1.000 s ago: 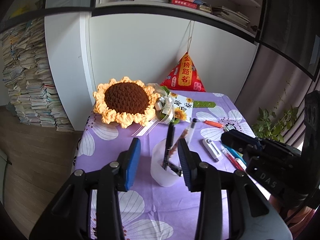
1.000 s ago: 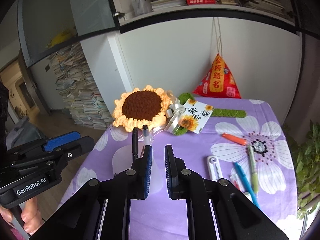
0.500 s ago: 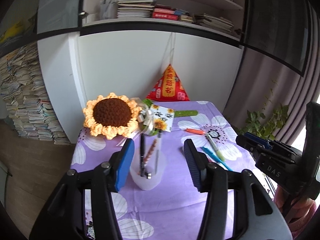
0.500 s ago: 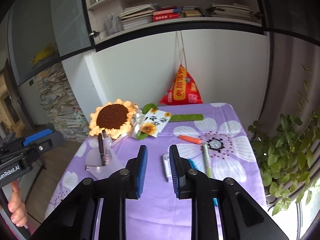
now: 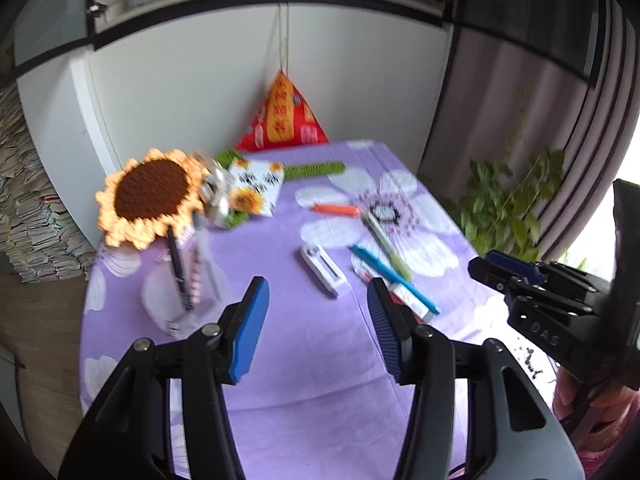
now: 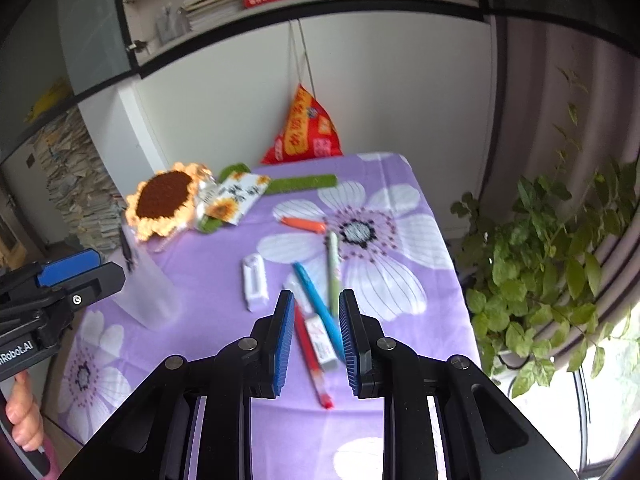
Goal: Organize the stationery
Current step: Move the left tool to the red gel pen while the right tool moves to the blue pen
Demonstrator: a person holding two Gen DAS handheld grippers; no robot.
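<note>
Right wrist: right hand-held gripper (image 6: 313, 326) slightly parted, holding nothing.

A crocheted sunflower (image 5: 150, 196) lies at the bench's (image 5: 320, 368) ten o'clock corner. A red pouch (image 5: 286, 118) hangs at twelve o'clock; a leafy plant (image 6: 560, 256) stands at three.

We see a purple flower-print tablecloth (image 6: 404, 184) over the table. At its far left lies a crocheted orange-and-brown sunflower (image 6: 166, 200), with a sunflower-print card (image 6: 234, 196) just right of it and a red triangular pouch (image 6: 304, 128) behind, against the wall. Nearer us on the left stands a translucent plastic cup (image 5: 180, 296) holding pens. Right of the cup lies a white correction-tape case (image 6: 255, 280), then a blue pen (image 6: 316, 300) beside a green pen (image 6: 333, 268); an orange marker (image 6: 303, 224) lies behind them.
</note>
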